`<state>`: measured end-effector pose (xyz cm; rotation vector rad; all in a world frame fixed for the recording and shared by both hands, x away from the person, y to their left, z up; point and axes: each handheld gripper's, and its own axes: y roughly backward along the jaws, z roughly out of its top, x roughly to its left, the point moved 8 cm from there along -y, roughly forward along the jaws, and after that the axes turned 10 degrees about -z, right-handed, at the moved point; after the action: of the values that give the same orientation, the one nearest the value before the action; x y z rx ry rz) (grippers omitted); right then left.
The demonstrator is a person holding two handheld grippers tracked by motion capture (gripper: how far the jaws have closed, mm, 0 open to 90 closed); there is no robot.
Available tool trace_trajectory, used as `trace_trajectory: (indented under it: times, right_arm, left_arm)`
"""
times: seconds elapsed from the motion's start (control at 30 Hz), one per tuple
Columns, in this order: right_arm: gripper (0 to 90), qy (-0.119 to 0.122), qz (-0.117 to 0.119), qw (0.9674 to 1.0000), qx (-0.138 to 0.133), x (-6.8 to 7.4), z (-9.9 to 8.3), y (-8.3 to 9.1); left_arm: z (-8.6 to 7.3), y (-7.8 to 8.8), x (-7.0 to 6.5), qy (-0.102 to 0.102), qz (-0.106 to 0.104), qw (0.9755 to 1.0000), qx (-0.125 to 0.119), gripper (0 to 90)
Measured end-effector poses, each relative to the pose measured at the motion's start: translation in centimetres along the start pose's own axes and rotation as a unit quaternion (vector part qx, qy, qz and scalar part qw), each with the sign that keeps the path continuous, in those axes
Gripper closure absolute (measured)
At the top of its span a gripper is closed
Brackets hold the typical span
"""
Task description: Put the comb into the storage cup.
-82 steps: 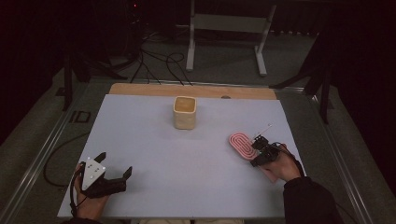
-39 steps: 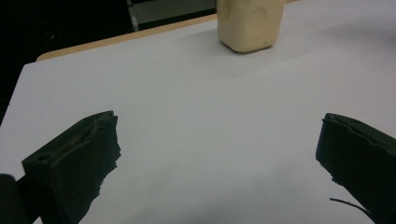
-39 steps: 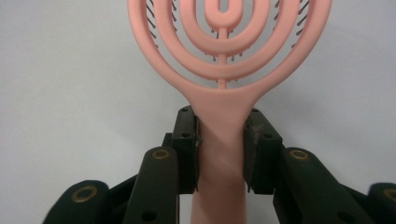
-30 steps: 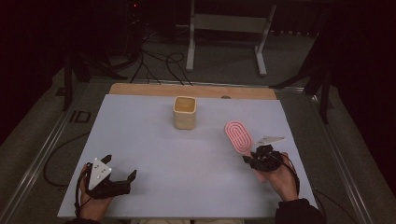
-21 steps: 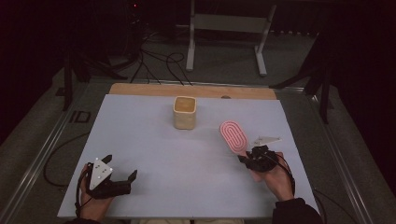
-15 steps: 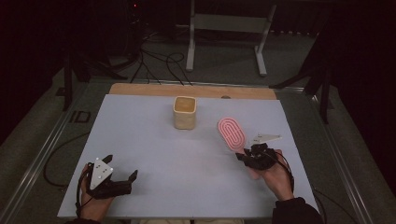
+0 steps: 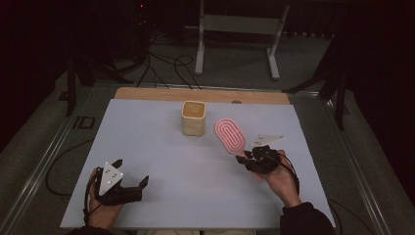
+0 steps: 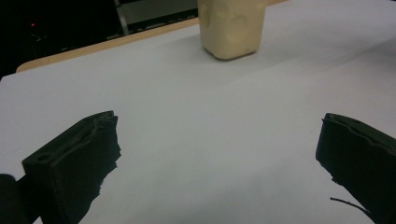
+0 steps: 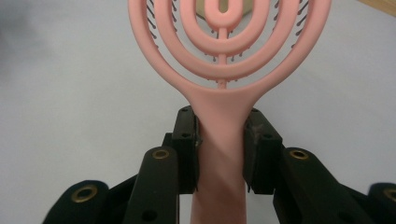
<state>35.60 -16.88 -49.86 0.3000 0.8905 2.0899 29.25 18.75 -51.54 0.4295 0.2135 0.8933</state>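
A pink vented hairbrush (image 7: 230,135) (image 9: 224,51) is held off the table, head pointing toward the cream cup (image 7: 194,117). My right gripper (image 7: 250,157) (image 9: 220,149) is shut on its handle, with both pads pressed against it. The brush head hangs just right of the cup, apart from it. My left gripper (image 7: 131,172) (image 8: 219,154) rests at the near left of the white table (image 7: 161,156), jaws wide open with nothing between them. The cup (image 8: 231,25) stands far ahead of the left jaws.
A wooden strip (image 7: 156,94) runs along the table's far edge. Metal rails (image 7: 49,156) border the table sides. Beyond it stand a metal stand (image 7: 235,39) and loose cables (image 7: 161,61) on the dark floor.
My right gripper has carried the brush up and to the left, closer to the cup. The left gripper has stayed in place.
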Motion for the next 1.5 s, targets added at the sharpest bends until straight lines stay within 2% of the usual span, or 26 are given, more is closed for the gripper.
trace_trajectory:
  times: [0.17,0.4,0.7,1.13,1.27,1.37,1.5]
  right_arm:
    - [69.7,0.015,0.006,0.9999,0.002,0.8,0.5,-0.6]
    - [69.7,0.020,0.012,0.9997,-0.004,1.1,1.0,-0.7]
    - [69.7,0.030,0.018,0.9993,-0.015,2.0,1.7,-0.6]
    - [69.7,0.036,0.020,0.9990,-0.014,3.0,1.4,-1.2]
    - [69.7,0.039,0.021,0.9989,-0.015,3.4,1.4,-1.3]
    - [69.7,0.041,0.022,0.9988,-0.017,3.7,1.5,-1.3]
    - [69.7,0.042,0.024,0.9987,-0.019,3.9,1.6,-1.4]
  left_arm:
    - [0.7,-0.5,-0.2,0.001,-0.006,1.0000,0.000,0.0]
    - [2.2,-1.5,-0.6,-0.002,-0.013,0.9999,-0.001,0.0]
    - [4.4,-2.7,-1.5,-0.019,-0.022,0.9996,-0.003,0.0]
    - [6.0,-4.1,-2.6,-0.014,-0.044,0.9989,-0.009,0.0]
    - [6.6,-4.6,-3.0,-0.014,-0.046,0.9988,-0.012,0.0]
    - [7.0,-4.9,-3.2,-0.010,-0.037,0.9991,-0.016,0.0]
    - [7.4,-5.4,-3.5,-0.006,-0.043,0.9989,-0.017,0.0]
